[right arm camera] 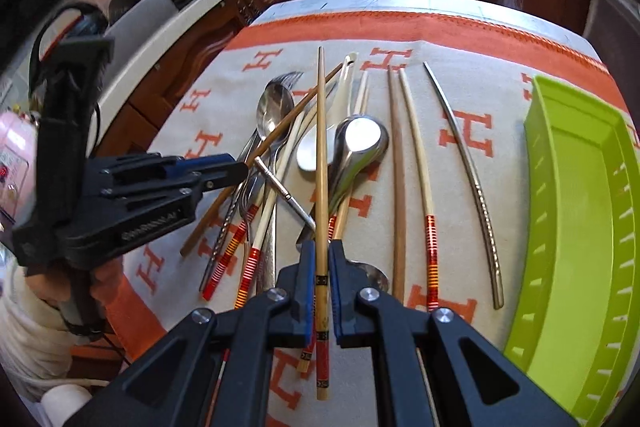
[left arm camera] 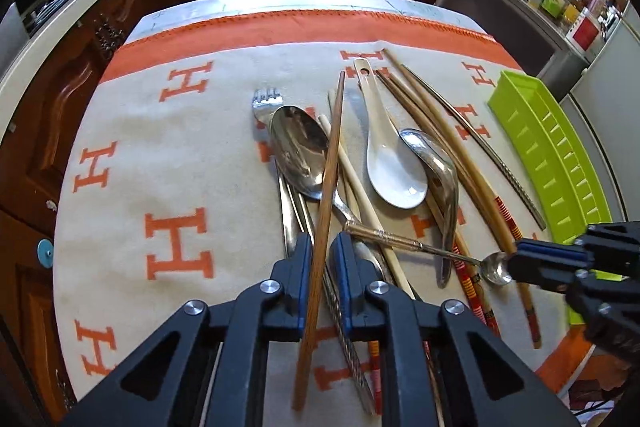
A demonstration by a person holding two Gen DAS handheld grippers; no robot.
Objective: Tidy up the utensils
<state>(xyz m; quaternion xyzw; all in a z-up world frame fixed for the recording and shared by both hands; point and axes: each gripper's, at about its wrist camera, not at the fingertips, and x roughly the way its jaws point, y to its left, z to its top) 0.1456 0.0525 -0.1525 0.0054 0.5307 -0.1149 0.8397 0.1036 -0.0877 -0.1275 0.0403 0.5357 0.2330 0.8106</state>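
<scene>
- The left gripper (left arm camera: 321, 247) has its jaws drawn in on a dark brown chopstick (left arm camera: 326, 195), gripping it partway along so the long tip runs out ahead over the pile and the short end passes back between the fingers.
- The right gripper (right arm camera: 319, 259) is pinched the same way on a pale bamboo chopstick (right arm camera: 321, 147) with a patterned end, held near that decorated end, probably so the thin tip stays free to be steered.
- Both chopsticks lie on top of the heap, which makes them the easiest pieces to lift without dragging others along.
- The rest of the utensils sit in a loose tangle on the orange-lettered cloth (left arm camera: 132, 131): a large metal spoon (left arm camera: 298, 151), a white ceramic spoon (left arm camera: 390, 167), a fork (left arm camera: 266, 99) and more chopsticks crossing one another.
- A curved metal chopstick (right arm camera: 472, 179) lies apart, just beside the green tray (right arm camera: 592, 211).
- The tray stands empty at the right edge of the cloth, so I judge sorting has barely begun and the held chopsticks are likely bound for it.
</scene>
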